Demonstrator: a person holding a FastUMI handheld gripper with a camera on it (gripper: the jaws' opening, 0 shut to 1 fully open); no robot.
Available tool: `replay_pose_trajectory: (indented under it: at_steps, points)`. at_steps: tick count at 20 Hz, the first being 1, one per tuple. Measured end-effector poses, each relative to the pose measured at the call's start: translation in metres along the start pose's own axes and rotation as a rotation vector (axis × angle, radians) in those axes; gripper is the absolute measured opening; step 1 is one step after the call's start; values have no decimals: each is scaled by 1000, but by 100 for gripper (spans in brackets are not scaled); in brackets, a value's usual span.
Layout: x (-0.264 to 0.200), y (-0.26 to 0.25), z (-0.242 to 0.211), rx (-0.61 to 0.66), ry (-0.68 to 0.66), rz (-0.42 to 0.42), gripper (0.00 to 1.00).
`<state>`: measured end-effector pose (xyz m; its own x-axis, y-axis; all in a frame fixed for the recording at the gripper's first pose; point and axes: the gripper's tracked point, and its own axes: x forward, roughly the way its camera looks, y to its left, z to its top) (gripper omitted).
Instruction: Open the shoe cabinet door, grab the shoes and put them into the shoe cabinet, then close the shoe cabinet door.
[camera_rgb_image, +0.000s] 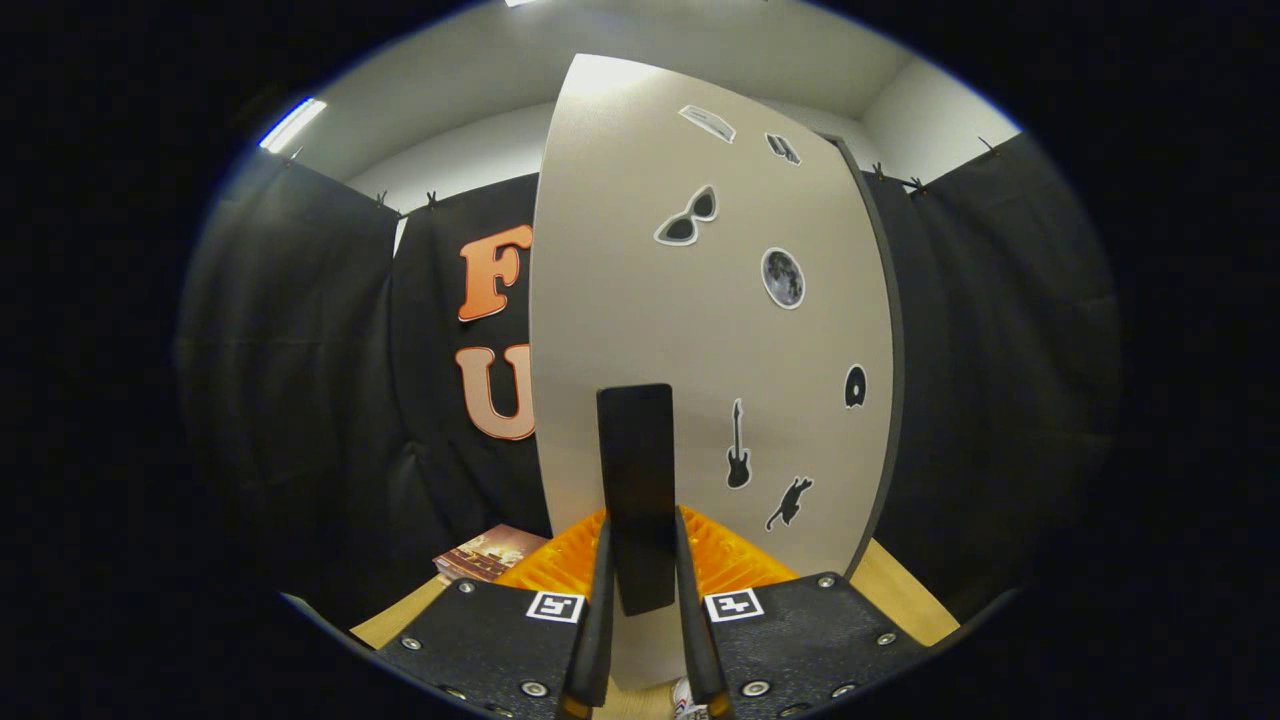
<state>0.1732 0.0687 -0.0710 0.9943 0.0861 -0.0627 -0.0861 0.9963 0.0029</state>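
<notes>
My claw (640, 560) at the bottom centre of the frame is closed on the tall black rectangular handle (636, 470) of the beige shoe cabinet door (700, 330), which fills the middle and carries black-and-white stickers (783, 277). A wooden floor (900, 590) lies lower right.

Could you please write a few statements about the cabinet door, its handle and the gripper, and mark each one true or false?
1. The gripper is closed on the handle of the door. True: both jaws press its sides.
2. The handle is a round knob. False: it is a flat upright dark bar.
3. Stickers on the door include sunglasses, a moon and a guitar. True.
4. The door is bare of stickers. False: several are stuck on it.
5. A booklet lies left of the door, on the wooden surface. True.
</notes>
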Motion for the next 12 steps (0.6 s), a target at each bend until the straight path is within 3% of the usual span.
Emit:
replay_pose_trajectory:
  at_steps: [12]
  points:
    - [-49, -59, -4, 18, -18, -39, 29]
